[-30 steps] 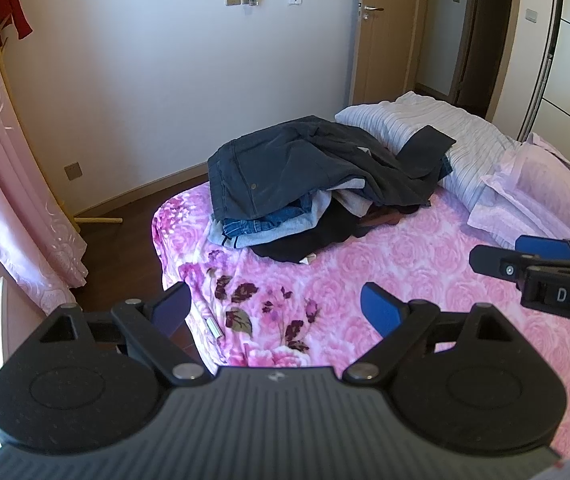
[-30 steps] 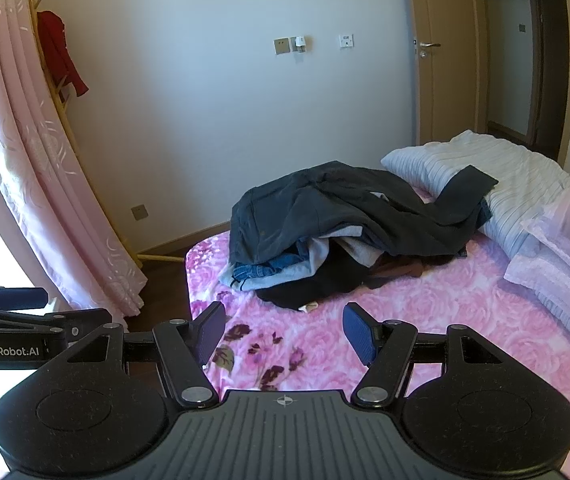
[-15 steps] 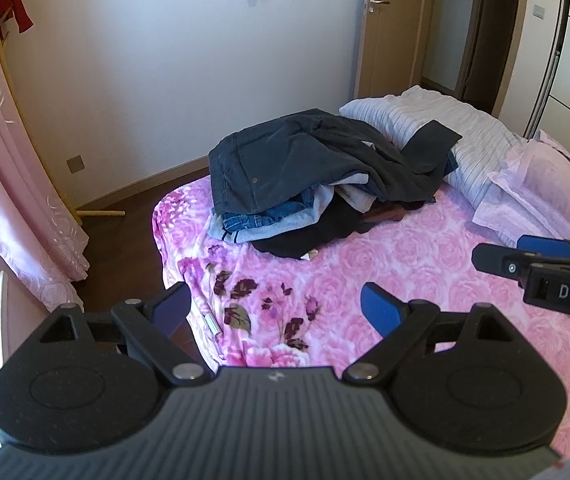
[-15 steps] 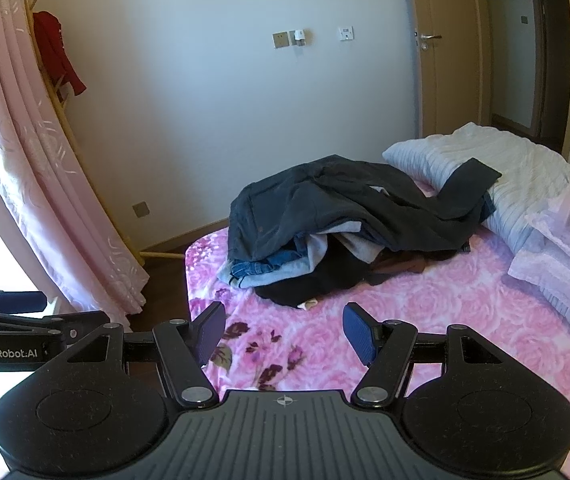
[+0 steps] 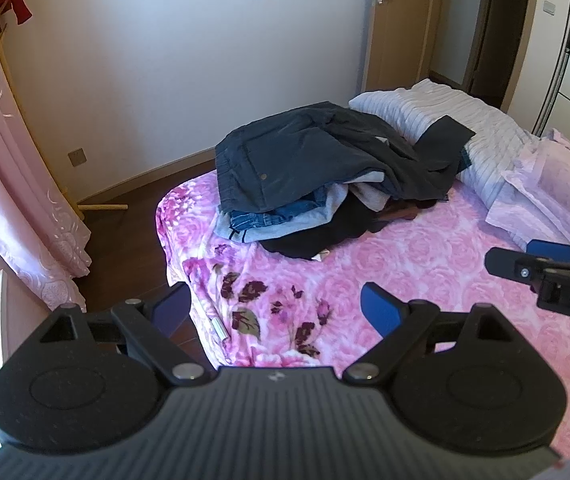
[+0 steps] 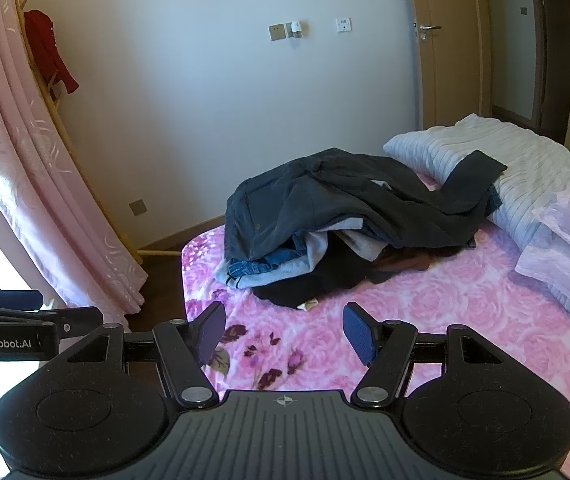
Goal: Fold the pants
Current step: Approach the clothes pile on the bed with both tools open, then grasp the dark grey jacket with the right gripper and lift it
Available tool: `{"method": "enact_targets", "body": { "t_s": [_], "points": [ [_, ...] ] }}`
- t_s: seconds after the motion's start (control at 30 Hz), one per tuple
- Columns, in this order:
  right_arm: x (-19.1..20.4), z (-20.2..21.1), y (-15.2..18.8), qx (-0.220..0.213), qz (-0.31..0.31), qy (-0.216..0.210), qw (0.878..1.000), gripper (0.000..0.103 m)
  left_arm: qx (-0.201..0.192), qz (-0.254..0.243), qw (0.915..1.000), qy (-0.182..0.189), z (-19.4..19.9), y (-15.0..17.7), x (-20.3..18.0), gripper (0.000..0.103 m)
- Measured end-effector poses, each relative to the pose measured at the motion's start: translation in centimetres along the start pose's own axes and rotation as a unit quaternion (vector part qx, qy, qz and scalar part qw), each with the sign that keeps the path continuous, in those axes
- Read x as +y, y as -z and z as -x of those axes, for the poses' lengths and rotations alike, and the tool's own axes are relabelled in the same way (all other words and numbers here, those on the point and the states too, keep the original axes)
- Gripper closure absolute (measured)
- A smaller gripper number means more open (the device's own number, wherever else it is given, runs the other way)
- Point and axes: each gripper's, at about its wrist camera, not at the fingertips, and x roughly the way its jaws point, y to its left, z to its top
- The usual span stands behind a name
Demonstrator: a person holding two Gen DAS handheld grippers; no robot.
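Both of my tools are up over the near end of the bed (image 5: 425, 248), the one with the pink rose-print cover, and both are empty. My left tool (image 5: 275, 306) has its blue-padded jaws spread wide with nothing but bedcover showing between them; my right tool (image 6: 283, 330) stands the same way, wide apart and gripping nothing.

The target is straight ahead and farther up the bed: a heap of clothes (image 5: 317, 208), and draped across the top of it a pair of dark charcoal pants (image 5: 305, 160). The waistband end, with its button, sits on the left of the heap toward the bed's edge, and one leg (image 6: 473, 184) trails away to the right, its cuff lying up on the white ribbed quilt (image 6: 525, 168). So the long axis runs left to right across my view, not toward me.

That decides the approach, I reckon. From my left tool's camera the waistband end looks the nearer reach for that hand, while my right tool (image 5: 541, 276), just beside it on the right, lines up better with the trailing leg. Neither is touching cloth; the pile is well apart from both. Under the pants I can make out blue denim and pale grey fabric, so I'd want only the top layer.
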Motion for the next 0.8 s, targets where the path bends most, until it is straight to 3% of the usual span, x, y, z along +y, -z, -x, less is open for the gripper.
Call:
{"method": "enact_targets", "body": {
  "t_s": [0.37,0.8],
  "points": [
    [-0.1,-6.3,-1.7,0.002,0.012,0.013,1.0,0.041,0.034,0.004,0.9994,0.006,-7.0,-2.9,3.7,0.013],
    [0.7,-20.2,-4.9,-0.001,0.131,0.082,0.988,0.041,0.075,-0.019,0.9967,0.027,-20.1,-10.6,7.9,0.014]
  ]
}}
